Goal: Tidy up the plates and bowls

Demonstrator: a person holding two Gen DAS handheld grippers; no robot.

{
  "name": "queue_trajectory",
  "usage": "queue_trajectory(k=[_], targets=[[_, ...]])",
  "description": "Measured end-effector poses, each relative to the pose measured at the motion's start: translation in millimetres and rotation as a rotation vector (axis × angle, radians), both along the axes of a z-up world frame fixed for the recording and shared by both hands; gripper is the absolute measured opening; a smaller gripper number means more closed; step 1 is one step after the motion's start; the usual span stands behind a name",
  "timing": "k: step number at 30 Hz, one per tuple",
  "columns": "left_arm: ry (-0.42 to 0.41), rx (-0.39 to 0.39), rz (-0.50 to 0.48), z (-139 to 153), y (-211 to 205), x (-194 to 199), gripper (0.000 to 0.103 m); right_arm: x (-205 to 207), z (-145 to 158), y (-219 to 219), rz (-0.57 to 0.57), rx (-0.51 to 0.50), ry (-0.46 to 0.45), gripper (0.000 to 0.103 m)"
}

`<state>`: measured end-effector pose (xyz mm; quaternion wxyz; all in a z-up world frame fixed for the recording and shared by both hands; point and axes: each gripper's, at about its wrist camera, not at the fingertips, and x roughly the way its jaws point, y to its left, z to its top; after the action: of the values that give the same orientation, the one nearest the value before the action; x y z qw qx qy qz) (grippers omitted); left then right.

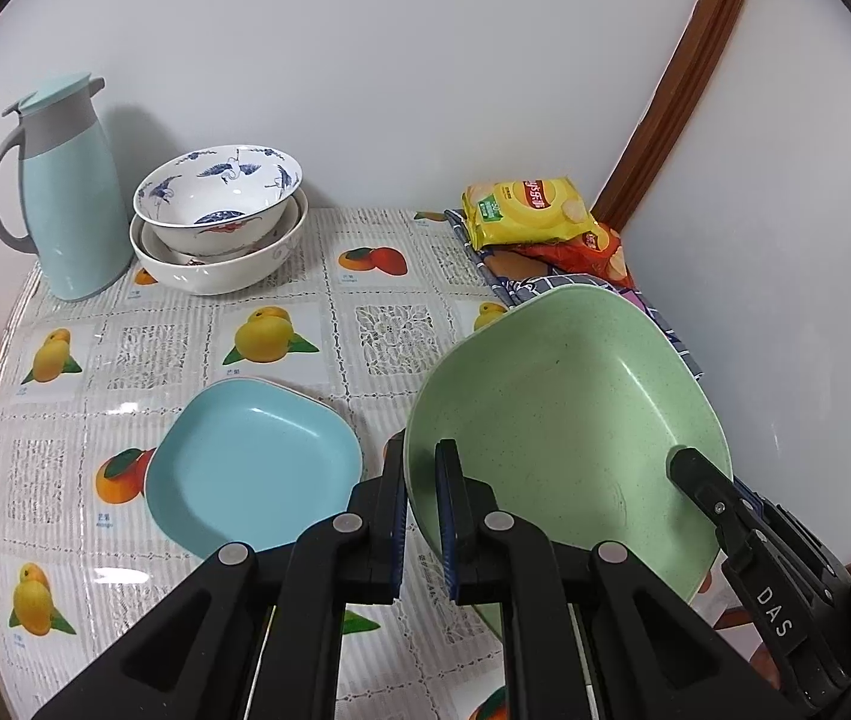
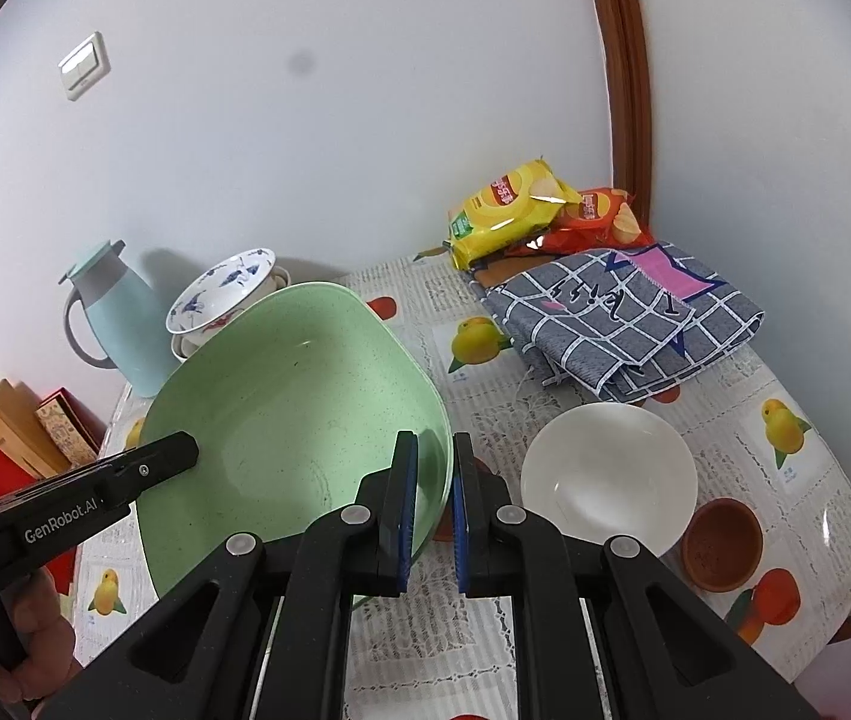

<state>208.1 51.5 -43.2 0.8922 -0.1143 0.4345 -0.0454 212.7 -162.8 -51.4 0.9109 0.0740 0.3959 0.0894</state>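
A speckled green square plate [image 1: 569,408] hangs tilted above the table, carried by both grippers. My left gripper [image 1: 421,456] is shut on its left rim. My right gripper [image 2: 434,450] is shut on the opposite rim of the green plate [image 2: 281,396]. A blue square plate [image 1: 251,468] lies flat on the tablecloth left of the green one. At the back, a blue-and-white crane bowl [image 1: 221,198] sits nested in a wider white bowl [image 1: 215,267]. A plain white bowl [image 2: 608,474] and a small brown bowl [image 2: 721,543] rest on the table's right side.
A pale blue thermos jug [image 1: 71,204] stands at the back left beside the stacked bowls. Yellow and red chip bags [image 2: 509,204] lie on a folded checked cloth [image 2: 623,324] at the back right. The wall is close behind, and a wooden frame [image 2: 623,90] runs up on the right.
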Motion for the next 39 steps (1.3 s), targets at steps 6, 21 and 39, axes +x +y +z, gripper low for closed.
queue_trajectory(k=[6, 21, 39], targets=[[-0.014, 0.005, 0.005, 6.2, 2.5, -12.4, 0.009, -9.2, 6.0, 2.4, 0.002, 0.004, -0.013, 0.010], [-0.040, 0.001, 0.030, 17.6, 17.6, -28.9, 0.009, -22.0, 15.5, 13.1, 0.024, 0.011, -0.034, 0.010], [-0.044, -0.008, 0.061, 19.3, 34.3, -37.4, 0.009, -24.5, 16.7, 26.7, 0.054, 0.011, -0.039, 0.010]])
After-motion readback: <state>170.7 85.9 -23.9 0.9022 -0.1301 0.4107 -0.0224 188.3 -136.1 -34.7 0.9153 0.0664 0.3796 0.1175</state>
